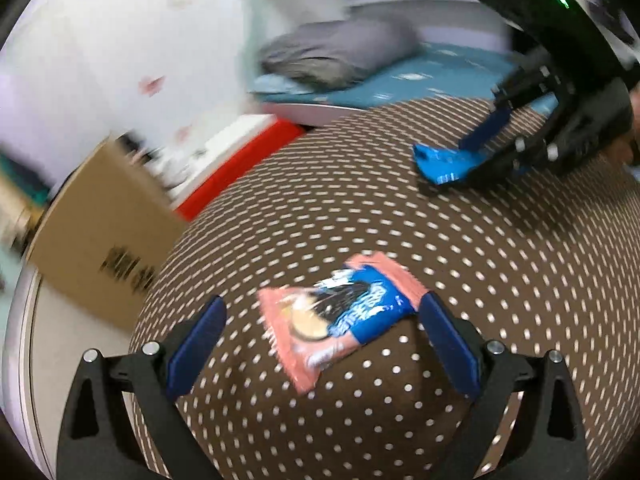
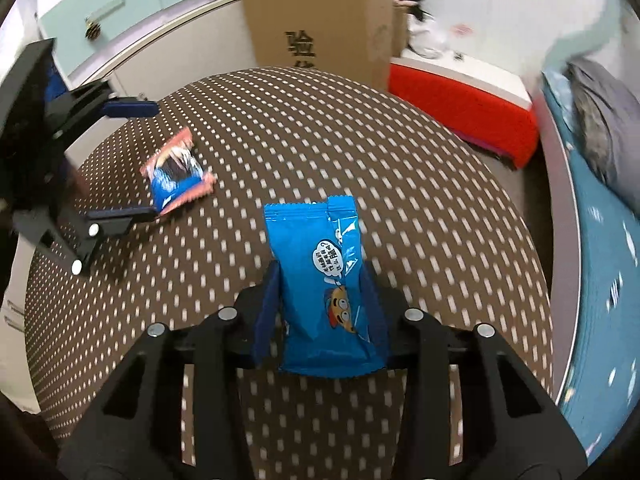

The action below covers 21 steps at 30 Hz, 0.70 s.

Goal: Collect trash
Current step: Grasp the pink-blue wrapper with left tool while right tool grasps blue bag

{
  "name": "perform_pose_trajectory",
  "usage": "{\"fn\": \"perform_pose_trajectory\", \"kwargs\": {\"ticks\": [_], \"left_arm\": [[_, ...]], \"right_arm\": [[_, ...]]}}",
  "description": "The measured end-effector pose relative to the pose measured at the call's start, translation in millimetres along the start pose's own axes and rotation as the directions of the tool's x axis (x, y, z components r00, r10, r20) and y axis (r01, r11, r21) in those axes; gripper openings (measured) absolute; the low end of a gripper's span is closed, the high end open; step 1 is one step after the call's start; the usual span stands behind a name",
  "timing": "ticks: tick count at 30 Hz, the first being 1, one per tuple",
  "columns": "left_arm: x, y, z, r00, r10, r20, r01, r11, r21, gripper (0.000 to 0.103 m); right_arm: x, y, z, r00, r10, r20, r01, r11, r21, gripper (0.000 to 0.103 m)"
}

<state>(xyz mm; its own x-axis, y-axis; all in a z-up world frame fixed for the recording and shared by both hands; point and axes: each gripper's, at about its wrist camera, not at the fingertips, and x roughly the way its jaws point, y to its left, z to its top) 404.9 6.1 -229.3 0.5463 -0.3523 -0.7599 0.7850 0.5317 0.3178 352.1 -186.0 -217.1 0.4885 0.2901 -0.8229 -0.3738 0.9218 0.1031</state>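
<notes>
Blue packet sits clamped in the right claw above the spotted tabletop; left claw gapes around the pink wrapper lying near, ungripped; one piece collected, one apparently left.

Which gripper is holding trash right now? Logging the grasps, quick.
Left gripper: open, straddling the pink snack packet on the dotted tablecloth, not gripping it.
Right gripper: shut on the blue snack packet.
</notes>
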Motion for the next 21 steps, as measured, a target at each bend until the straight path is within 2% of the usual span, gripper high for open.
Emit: {"fn": "perform_pose_trajectory", "kwargs": {"ticks": [2,3,6,8,9,10,13,18,21], "left_arm": [[9,-5,2,1.000,-0.001,-0.013,0.003,0.995,0.100,0.095],[9,-4,4,1.000,-0.019,0.003,0.019,0.993,0.118,0.095],[16,0,11,0.998,-0.068,-0.006,0.068,0.993,0.098,0.095],[17,1,16,0.994,-0.103,-0.018,0.105,0.992,0.072,0.080],[17,2,17,0.990,-0.140,-0.031,0.141,0.989,0.035,0.064],[16,2,18,0.987,-0.155,-0.038,0.155,0.988,0.002,0.053],[12,-5,6,0.991,-0.130,-0.037,0.128,0.991,-0.046,0.038],[2,-12,-7,0.995,-0.081,-0.052,0.073,0.987,-0.141,0.035],[-11,-20,-12,0.997,-0.055,-0.050,0.045,0.981,-0.191,0.028]], "right_arm": [[-7,-4,-11,1.000,-0.007,0.012,0.007,0.999,0.038,0.039],[-9,-5,-15,1.000,-0.009,0.017,0.008,0.999,0.051,0.039],[-15,-8,-25,1.000,-0.005,0.031,0.002,0.996,0.090,0.039],[-19,-9,-30,0.999,-0.009,0.036,0.005,0.995,0.101,0.039],[-20,-9,-32,0.999,-0.010,0.039,0.006,0.994,0.106,0.039],[-22,-10,-35,0.999,-0.008,0.044,0.003,0.994,0.113,0.039],[-26,-12,-38,0.998,-0.004,0.058,-0.003,0.991,0.131,0.039],[-32,-13,-49,0.997,0.006,0.081,-0.018,0.987,0.159,0.039],[-38,-15,-54,0.995,0.009,0.099,-0.025,0.985,0.171,0.039]]}}
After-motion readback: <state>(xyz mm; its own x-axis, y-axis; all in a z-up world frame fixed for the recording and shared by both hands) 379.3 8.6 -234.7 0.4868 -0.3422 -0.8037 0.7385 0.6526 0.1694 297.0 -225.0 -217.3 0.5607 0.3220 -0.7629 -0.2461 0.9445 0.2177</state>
